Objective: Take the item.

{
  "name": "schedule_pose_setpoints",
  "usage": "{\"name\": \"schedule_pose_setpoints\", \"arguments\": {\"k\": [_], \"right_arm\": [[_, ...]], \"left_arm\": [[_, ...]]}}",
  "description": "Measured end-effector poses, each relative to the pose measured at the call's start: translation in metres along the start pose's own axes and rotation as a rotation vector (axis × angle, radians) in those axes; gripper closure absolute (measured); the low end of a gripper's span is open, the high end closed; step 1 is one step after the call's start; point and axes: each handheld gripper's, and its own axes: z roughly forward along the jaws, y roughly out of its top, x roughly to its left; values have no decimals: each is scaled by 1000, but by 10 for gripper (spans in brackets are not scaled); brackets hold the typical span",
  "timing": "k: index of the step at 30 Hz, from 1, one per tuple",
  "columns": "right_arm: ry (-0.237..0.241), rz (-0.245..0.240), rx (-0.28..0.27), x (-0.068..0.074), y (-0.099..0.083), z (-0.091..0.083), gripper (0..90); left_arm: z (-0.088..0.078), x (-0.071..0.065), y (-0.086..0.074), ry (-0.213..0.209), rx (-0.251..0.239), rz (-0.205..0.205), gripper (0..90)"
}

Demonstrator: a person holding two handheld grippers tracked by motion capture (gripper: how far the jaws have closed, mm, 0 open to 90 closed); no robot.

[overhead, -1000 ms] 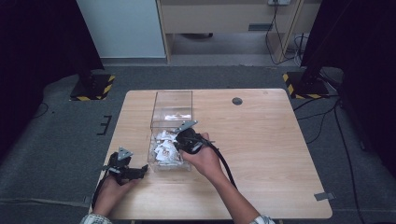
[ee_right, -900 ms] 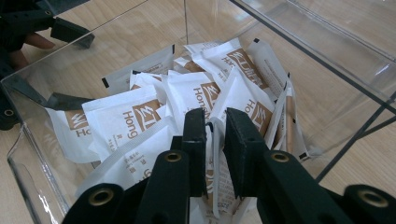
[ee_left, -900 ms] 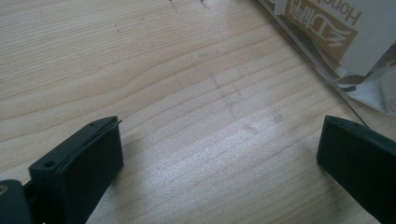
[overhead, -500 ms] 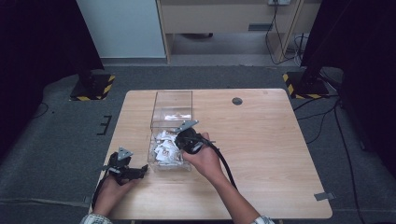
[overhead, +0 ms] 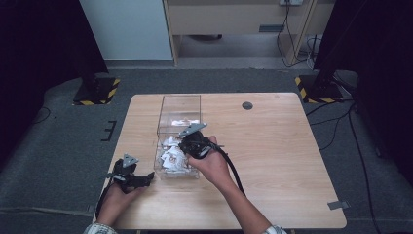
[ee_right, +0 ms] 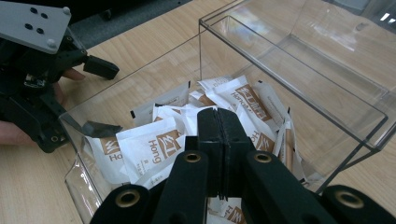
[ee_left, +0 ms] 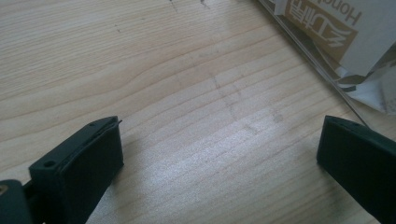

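So the main thing here is the pile of sachets [ee_right: 154, 140], small white packets with brown lettering, all heaped in the near end of a clear plastic box [overhead: 179, 105]. Can't give an exact count because they overlap a lot, but in the right gripper view I can make out roughly eight or more. There's one box, open on top, long and rectangular, sitting left of centre on the wooden table [overhead: 282, 161]. The far end of it is bare apart from a packet or two showing through the wall in the high view.

The right gripper [ee_right: 218, 116] is poked down into the box right over the pile, jaws squeezed fully together. From its own view the two black jaws meet flat with no gap, and I can't tell if a sachet corner is pinched between them since the tips sit right against the heap. The jaws have just been closing.

The left gripper [overhead: 146, 178] rests on the table just beside the box's near left corner, held by the left hand [overhead: 114, 197]. It's released, jaws wide apart with only bare wood between them.

Further out: one dark round cap [overhead: 247, 105] set in the tabletop near the far edge, well apart from the box.
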Motion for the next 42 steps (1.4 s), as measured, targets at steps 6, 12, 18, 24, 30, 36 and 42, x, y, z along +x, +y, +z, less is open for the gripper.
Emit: {"name": "schedule_pose_setpoints", "arguments": {"k": [6, 12, 18, 24, 30, 36, 42], "right_arm": [[-2, 5, -6, -3, 1, -4, 894], [-6, 2, -20, -5, 4, -11, 893], [-10, 7, -32, -6, 6, -16, 893], [-8, 0, -46, -5, 12, -21, 893], [-7, -15, -56, -2, 18, -27, 893], [-5, -16, -63, -3, 21, -31, 893], [-8, -19, -65, -4, 22, -36, 893]], "left_arm": [[0, 0, 0, 0, 0, 0, 0], [0, 0, 0, 0, 0, 0, 0], [0, 0, 0, 0, 0, 0, 0], [0, 0, 0, 0, 0, 0, 0], [0, 0, 0, 0, 0, 0, 0], [0, 0, 0, 0, 0, 0, 0], [0, 0, 0, 1, 0, 0, 0]]}}
